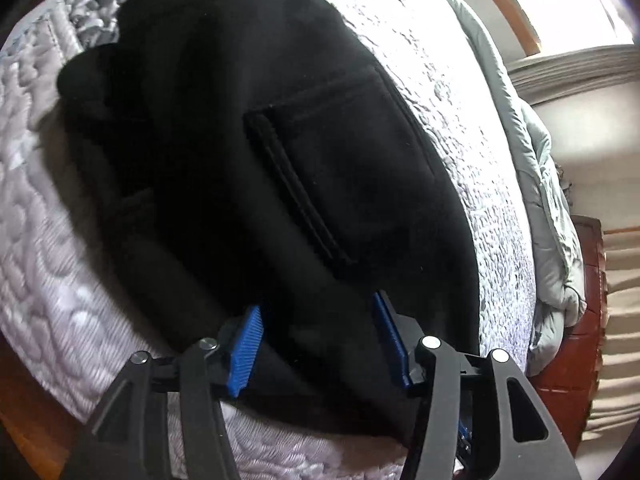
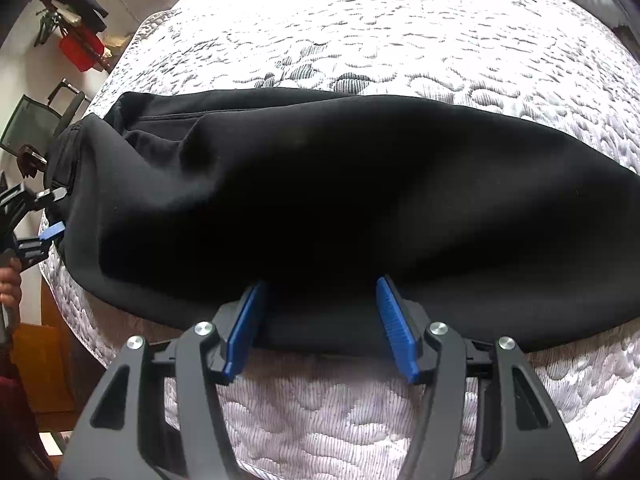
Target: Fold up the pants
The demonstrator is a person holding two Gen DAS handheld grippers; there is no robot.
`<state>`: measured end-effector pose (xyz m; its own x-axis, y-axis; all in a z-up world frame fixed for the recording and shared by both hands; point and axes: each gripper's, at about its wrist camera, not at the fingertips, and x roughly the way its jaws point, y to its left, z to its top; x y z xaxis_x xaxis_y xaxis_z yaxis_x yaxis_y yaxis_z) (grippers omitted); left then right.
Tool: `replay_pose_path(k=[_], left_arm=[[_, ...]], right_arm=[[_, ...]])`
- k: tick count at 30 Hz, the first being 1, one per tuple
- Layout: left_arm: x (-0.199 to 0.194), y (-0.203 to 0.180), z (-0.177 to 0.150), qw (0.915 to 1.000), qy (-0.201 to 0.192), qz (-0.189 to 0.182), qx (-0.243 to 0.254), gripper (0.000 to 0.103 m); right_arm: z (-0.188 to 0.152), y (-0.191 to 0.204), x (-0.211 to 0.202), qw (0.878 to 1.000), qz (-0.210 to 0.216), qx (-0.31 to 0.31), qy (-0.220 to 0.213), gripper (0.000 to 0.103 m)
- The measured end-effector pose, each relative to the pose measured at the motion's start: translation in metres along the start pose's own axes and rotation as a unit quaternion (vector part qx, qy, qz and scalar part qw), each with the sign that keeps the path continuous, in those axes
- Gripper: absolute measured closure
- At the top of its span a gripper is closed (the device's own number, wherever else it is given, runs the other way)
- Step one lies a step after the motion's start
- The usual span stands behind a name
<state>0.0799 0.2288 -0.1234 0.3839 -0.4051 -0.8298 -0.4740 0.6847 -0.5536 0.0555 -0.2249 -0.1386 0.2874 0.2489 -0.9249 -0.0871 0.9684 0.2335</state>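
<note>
The black pants (image 2: 320, 208) lie folded lengthwise along the near edge of the quilted mattress (image 2: 400, 40). The left gripper (image 1: 320, 332) stands half open, its blue fingers (image 1: 246, 348) astride the fabric near the back pocket (image 1: 340, 168) without pinching it. The right gripper (image 2: 320, 320) straddles the near folded edge, likewise half open.

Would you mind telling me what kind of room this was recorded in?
Most likely a bedroom: black pants lie on a bare quilted mattress, a grey comforter is bunched along its far edge, and a window is beyond.
</note>
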Motion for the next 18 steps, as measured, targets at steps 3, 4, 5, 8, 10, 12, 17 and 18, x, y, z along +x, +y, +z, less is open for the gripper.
replay_pose_path(k=[3, 4, 5, 8, 10, 12, 17, 18], left_arm=[[-0.001, 0.005, 0.005, 0.9996, -0.001, 0.005, -0.028, 0.077], [-0.003, 0.007, 0.006, 0.9995, -0.007, 0.011, -0.029, 0.082], [-0.005, 0.008, 0.005, 0.9996, -0.01, 0.004, -0.027, 0.088], [-0.021, 0.004, -0.005, 0.9988, -0.043, 0.001, -0.021, 0.09], [-0.039, -0.007, -0.014, 0.9967, -0.08, -0.011, -0.014, 0.091], [-0.06, -0.01, -0.03, 0.9944, -0.105, -0.017, 0.0, 0.091], [-0.04, 0.002, -0.041, 0.994, -0.099, 0.045, 0.005, 0.09], [-0.026, 0.008, -0.037, 0.9948, -0.087, 0.053, -0.001, 0.089]], right_arm=[[-0.001, -0.002, 0.0, 1.0, 0.005, 0.002, -0.003, 0.045], [-0.001, -0.002, -0.001, 1.0, 0.006, 0.002, -0.003, 0.045], [-0.001, -0.002, 0.0, 1.0, 0.006, 0.002, -0.002, 0.044], [-0.001, -0.001, 0.0, 1.0, 0.008, 0.0, -0.004, 0.04], [-0.002, 0.001, 0.0, 1.0, 0.005, -0.002, -0.007, 0.04], [-0.002, 0.001, -0.001, 1.0, 0.005, -0.004, -0.008, 0.04], [0.001, 0.002, 0.001, 1.0, 0.008, -0.004, 0.0, 0.038], [0.002, 0.003, 0.002, 1.0, 0.008, -0.006, 0.001, 0.037]])
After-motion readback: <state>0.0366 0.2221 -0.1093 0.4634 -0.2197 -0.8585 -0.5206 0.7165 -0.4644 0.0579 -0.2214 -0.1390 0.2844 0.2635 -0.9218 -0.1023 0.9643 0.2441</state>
